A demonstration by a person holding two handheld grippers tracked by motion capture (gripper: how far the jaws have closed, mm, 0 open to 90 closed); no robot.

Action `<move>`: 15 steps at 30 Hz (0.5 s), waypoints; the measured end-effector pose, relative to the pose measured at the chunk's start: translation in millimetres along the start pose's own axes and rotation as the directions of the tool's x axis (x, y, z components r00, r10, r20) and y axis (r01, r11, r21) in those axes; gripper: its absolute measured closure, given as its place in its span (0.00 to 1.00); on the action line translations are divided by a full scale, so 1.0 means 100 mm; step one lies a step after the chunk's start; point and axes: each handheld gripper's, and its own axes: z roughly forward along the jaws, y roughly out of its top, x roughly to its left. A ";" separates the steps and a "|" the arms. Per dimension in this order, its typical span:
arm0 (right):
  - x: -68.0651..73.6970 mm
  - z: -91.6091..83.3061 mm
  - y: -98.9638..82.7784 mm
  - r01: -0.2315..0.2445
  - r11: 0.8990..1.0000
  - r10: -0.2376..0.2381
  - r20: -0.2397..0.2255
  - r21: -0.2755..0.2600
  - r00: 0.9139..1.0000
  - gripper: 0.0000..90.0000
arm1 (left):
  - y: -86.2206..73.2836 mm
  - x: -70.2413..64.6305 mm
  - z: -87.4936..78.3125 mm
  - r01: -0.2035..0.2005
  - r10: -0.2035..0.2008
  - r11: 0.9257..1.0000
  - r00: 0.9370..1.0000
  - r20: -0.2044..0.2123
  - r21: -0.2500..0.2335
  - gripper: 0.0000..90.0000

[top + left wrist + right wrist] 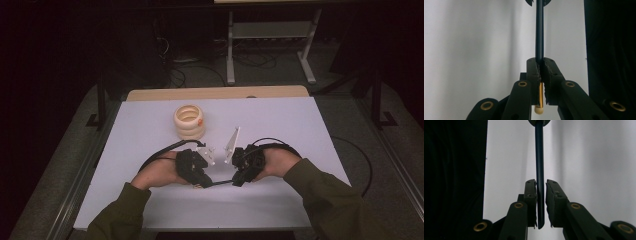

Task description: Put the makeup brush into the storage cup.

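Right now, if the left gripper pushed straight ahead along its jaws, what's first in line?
Probably the right gripper: the left gripper is shut on a dark rod running straight to it. Depth is unclear.

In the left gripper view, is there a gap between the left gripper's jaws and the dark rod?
No, the left gripper has its jaws pressed tight on both sides of the dark rod.

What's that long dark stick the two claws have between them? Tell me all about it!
The dark stick is thin, straight and smooth, like a pen or brush handle, blue-black with a slight shine. One end has a gold-coloured piece with a pale tip. It lies level just above the white table, bridging both claws. The left claw is clamped on the gold end; the right claw surrounds the plain end, with a small gap on one side.
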 end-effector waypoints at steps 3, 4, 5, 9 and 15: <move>0.00 0.01 0.00 0.007 1.000 -0.007 -0.002 -0.001 1.000 0.89 | 0.00 0.00 0.00 -0.002 0.002 1.000 1.000 0.000 0.003 0.93; 0.00 0.01 0.00 0.007 1.000 -0.007 -0.002 0.000 1.000 0.90 | 0.00 0.00 0.00 0.003 -0.003 1.000 1.000 0.003 0.002 0.93; 0.00 0.01 0.00 0.010 1.000 -0.010 -0.003 -0.001 1.000 0.90 | 0.00 0.00 0.00 0.002 -0.002 1.000 1.000 0.004 0.003 0.93; 0.01 0.01 0.00 0.011 1.000 -0.011 -0.005 0.004 1.000 0.93 | 0.00 0.00 0.00 0.001 -0.001 1.000 1.000 0.004 0.004 0.93; 0.01 0.01 0.00 0.018 1.000 -0.018 -0.005 0.006 1.000 0.94 | 0.00 0.00 0.01 0.001 -0.001 1.000 1.000 0.011 0.004 0.93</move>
